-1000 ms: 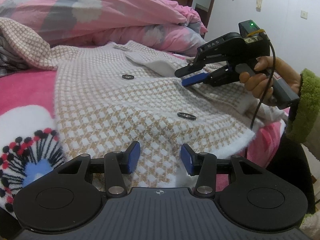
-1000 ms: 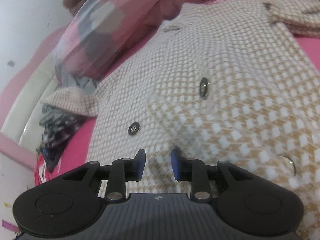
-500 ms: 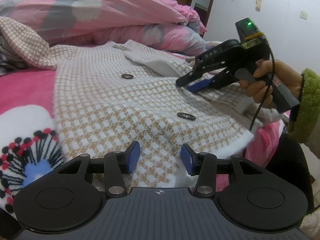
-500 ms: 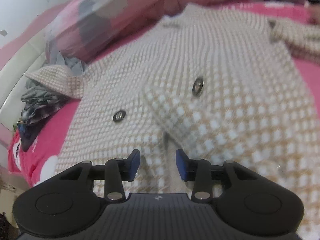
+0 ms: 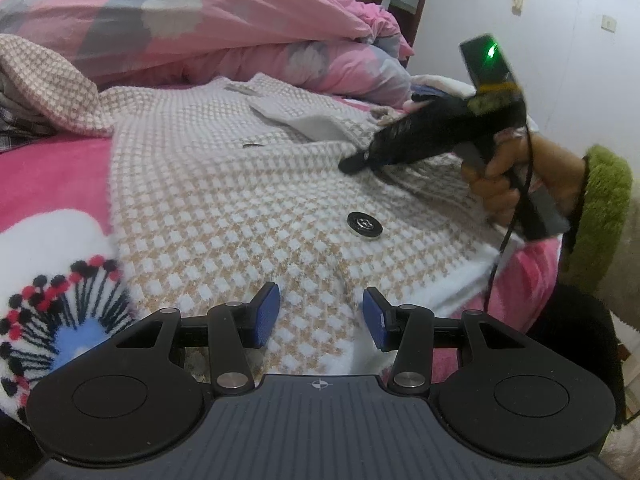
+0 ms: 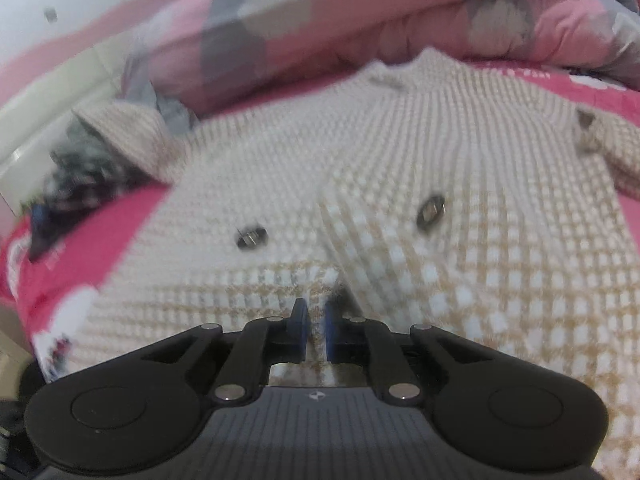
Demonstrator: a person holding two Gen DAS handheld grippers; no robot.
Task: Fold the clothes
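Note:
A beige-and-white checked cardigan (image 5: 224, 208) with dark round buttons (image 5: 364, 226) lies spread on the bed. My left gripper (image 5: 320, 314) is open, its blue pads hovering over the cardigan's near hem. In the left wrist view my right gripper (image 5: 352, 164), held by a hand (image 5: 516, 176) in a green cuff, presses onto the front panel at the right. The right wrist view shows my right gripper (image 6: 316, 330) shut on a pinch of the cardigan (image 6: 440, 264) fabric at the front edge.
A pink and grey duvet (image 5: 192, 24) is piled behind the cardigan. The pink blanket (image 5: 44, 184) with a flower print covers the bed at left. Dark crumpled clothes (image 6: 76, 172) lie at the far left. A white wall (image 5: 580, 20) stands at the right.
My right gripper dropped onto the cardigan's front panel and went from open to shut on the fabric. The left gripper stayed open and barely moved.

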